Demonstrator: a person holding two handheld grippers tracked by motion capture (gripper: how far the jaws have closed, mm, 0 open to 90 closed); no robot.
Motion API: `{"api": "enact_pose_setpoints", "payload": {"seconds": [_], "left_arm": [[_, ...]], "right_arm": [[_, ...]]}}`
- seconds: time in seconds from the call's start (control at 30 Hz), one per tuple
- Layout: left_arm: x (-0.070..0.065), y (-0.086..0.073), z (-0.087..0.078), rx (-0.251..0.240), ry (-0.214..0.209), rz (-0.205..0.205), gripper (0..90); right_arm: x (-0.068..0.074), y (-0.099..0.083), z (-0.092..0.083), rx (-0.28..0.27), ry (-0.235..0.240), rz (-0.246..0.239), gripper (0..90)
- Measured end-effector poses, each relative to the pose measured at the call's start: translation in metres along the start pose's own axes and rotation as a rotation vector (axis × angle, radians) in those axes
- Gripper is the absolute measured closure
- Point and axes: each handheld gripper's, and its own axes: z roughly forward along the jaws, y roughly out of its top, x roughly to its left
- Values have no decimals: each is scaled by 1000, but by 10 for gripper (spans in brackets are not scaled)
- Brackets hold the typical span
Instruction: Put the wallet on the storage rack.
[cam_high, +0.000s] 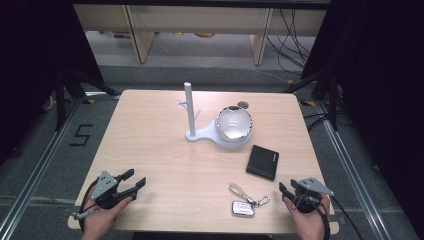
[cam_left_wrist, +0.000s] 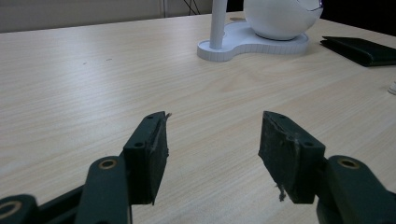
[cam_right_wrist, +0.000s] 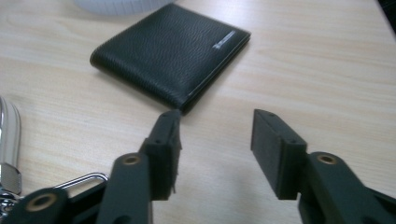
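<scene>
My right gripper (cam_high: 289, 192) sits at the near right corner of the table (cam_high: 150, 145), jaws spread wide with only bare wood between the pads. The thing nearest it is the wallet (cam_high: 263, 162), lying flat on the table just ahead of the jaws and a little to their left, between the gripper and the white stand (cam_high: 200, 134). In the right gripper view the wallet (cam_right_wrist: 168, 56) is a black folded one with a pebbled leather grain, a rounded spine, a thin pale edge along the open side and a small light imprint near one corner; I can't read that mark, it is too small. Its near corner lies just beyond the left pad's tip, apart from it as far as I can judge.

The key bunch (cam_high: 245, 202) rests near the wallet, towards me, a silvery fob with a ring and clip. My left gripper (cam_high: 131, 182) rests at the near left corner, well apart from everything, jaws likewise released and empty (cam_left_wrist: 212, 140).
</scene>
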Motion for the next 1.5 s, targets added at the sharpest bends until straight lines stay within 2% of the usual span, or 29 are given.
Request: {"api": "enact_pose_setpoints", "payload": {"seconds": [0.03, 0.1, 0.2, 0.23, 0.27, 0.3, 0.33, 0.37, 0.43, 0.53, 0.57, 0.6, 0.7, 0.73, 0.77, 0.83, 0.87, 0.9, 1.0, 1.03, 1.1, 1.13, 1.17, 1.23, 1.3, 1.33, 1.43, 1.5], "left_arm": [[0, 0, 1, -9, -6, -4, 414], [0, 0, 0, 10, -2, 1, 413], [0, 0, 2, 8, -8, 5, 414], [-1, 1, 1, 24, -2, 17, 415], [-1, 1, 1, 24, -2, 17, 414], [-1, 0, 2, 15, -7, 15, 415], [-1, 0, 2, 15, -7, 15, 415], [-1, 1, 1, 21, -2, 14, 414], [-1, 1, 2, 23, -1, 11, 414], [-1, 1, 3, 27, -6, 11, 415], [-1, 1, 4, 23, -9, 11, 414], [-1, 1, 4, 24, -8, 12, 414], [-1, 1, 4, 24, -10, 13, 415], [-1, 1, 4, 24, -10, 13, 414], [-2, 1, 4, 23, -9, 14, 414], [-1, 1, 4, 23, -9, 14, 414], [-1, 1, 4, 24, -9, 13, 414], [-1, 1, 4, 25, -8, 13, 414], [-1, 1, 4, 26, -7, 13, 414], [-2, 1, 3, 37, -1, 19, 414], [-2, 1, 4, 38, -2, 20, 414], [-2, 1, 4, 40, -3, 21, 414], [-2, 1, 3, 42, -2, 22, 414], [-2, 1, 4, 38, -3, 21, 414], [-2, 1, 4, 37, -3, 19, 414], [-2, 1, 4, 40, -4, 21, 414], [-2, 1, 4, 40, -5, 22, 414], [-2, 1, 4, 39, -5, 22, 414]], "right_arm": [[1, 0, 1, 21, 1, 1, 501], [5, 3, 3, 4, 17, 16, 492], [10, 8, 4, 33, 27, -1, 474], [16, 9, 3, 52, 32, 36, 474], [16, 9, 3, 52, 32, 36, 474], [16, 12, 6, 63, 43, -38, 473], [16, 12, 6, 63, 43, -38, 473], [18, 14, 8, 74, 46, -62, 471], [19, 15, 10, 72, 54, -63, 465], [18, 20, 13, 85, 39, -78, 446], [20, 20, 14, 87, 43, -56, 446], [19, 22, 14, 89, 40, -77, 446], [20, 24, 16, 90, 33, -83, 445], [22, 24, 17, 89, 48, -58, 445], [21, 25, 18, 89, 42, -81, 444], [21, 25, 17, 99, 56, -84, 444], [22, 26, 18, 100, 43, -88, 444], [22, 27, 18, 106, 68, -78, 441], [22, 29, 18, 108, 47, -69, 441], [20, 33, 20, 116, 57, -45, 454], [17, 40, 21, 142, 48, -21, 481], [15, 44, 23, 139, 59, -8, 498], [13, 49, 24, 165, 57, 6, 507], [9, 59, 29, 178, 62, 44, 509], [5, 64, 31, 195, 55, 43, 508], [2, 73, 36, 240, 47, 84, 501], [1, 82, 43, 298, 53, 66, 475], [4, 85, 44, 307, 61, 53, 467]]}}
